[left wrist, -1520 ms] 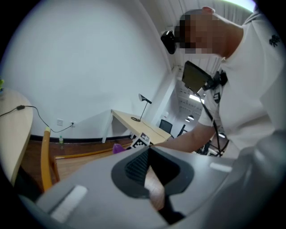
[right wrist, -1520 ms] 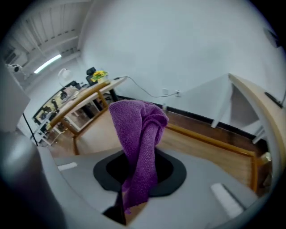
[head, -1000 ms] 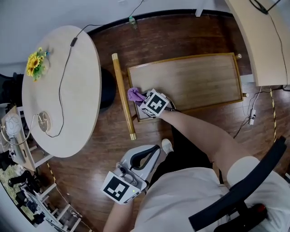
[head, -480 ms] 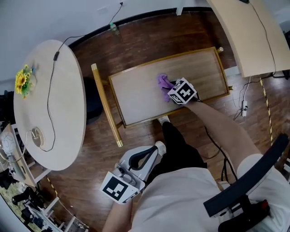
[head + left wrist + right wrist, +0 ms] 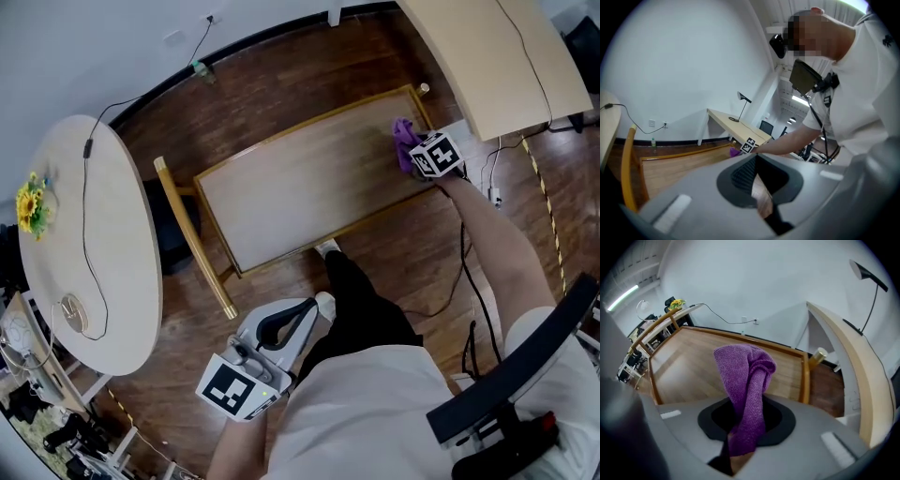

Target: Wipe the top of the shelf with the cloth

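Note:
The shelf top (image 5: 300,187) is a long pale wooden panel with a raised golden rim. A purple cloth (image 5: 404,139) lies bunched at its far right corner. My right gripper (image 5: 414,152) is shut on the cloth and holds it down on the wood. In the right gripper view the cloth (image 5: 747,380) rises out of the jaws over the shelf top (image 5: 693,366), near the corner rim (image 5: 805,376). My left gripper (image 5: 312,309) hangs shut and empty beside the person's body, well clear of the shelf. From the left gripper view the cloth (image 5: 735,152) shows far off.
A round white table (image 5: 84,253) with sunflowers (image 5: 30,202) and a cable stands to the left. A long pale desk (image 5: 497,56) runs past the shelf's right end. The person's foot (image 5: 324,248) is at the shelf's front edge. Cables (image 5: 469,272) lie on the dark wood floor.
My right gripper has swept the cloth along the shelf top, from its left end across the middle to the right corner. The left gripper has stayed by the body.

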A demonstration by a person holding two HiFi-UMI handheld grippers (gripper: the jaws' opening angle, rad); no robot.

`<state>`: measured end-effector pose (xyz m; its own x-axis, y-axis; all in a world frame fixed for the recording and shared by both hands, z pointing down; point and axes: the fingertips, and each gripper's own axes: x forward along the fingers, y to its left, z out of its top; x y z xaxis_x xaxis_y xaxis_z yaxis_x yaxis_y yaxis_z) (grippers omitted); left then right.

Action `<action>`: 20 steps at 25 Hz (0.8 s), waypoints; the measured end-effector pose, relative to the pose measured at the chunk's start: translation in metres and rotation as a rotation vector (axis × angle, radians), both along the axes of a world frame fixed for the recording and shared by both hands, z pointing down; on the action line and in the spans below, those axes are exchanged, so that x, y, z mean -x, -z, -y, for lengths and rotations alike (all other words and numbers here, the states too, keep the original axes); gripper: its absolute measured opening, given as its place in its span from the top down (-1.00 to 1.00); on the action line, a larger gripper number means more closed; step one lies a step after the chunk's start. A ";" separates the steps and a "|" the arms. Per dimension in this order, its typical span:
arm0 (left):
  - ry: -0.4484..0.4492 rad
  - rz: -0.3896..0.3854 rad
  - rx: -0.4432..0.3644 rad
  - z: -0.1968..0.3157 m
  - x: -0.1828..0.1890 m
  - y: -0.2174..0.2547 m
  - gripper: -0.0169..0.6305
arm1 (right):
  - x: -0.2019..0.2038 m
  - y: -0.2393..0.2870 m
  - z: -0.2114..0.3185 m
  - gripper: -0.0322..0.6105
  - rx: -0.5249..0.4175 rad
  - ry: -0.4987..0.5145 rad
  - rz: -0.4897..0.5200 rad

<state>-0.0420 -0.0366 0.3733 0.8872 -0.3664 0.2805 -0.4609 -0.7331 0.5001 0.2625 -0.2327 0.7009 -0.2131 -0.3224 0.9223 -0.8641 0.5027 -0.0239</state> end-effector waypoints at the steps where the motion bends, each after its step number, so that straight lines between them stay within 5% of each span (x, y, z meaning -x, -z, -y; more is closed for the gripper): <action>1: -0.005 0.003 0.000 0.000 -0.001 0.000 0.89 | -0.014 -0.001 0.002 0.65 -0.001 -0.009 -0.021; 5: 0.009 0.000 -0.009 0.001 -0.005 0.003 0.89 | -0.062 -0.001 0.004 0.65 0.005 -0.059 -0.107; 8: 0.024 0.018 -0.010 -0.005 0.002 0.001 0.89 | -0.054 0.006 -0.001 0.65 -0.010 -0.090 -0.075; 13: 0.073 0.006 -0.027 -0.008 0.011 0.007 0.89 | 0.075 0.046 -0.021 0.65 -0.073 -0.005 0.211; 20: 0.106 0.019 -0.044 -0.020 0.023 0.016 0.89 | 0.314 0.062 -0.096 0.65 0.011 0.245 0.513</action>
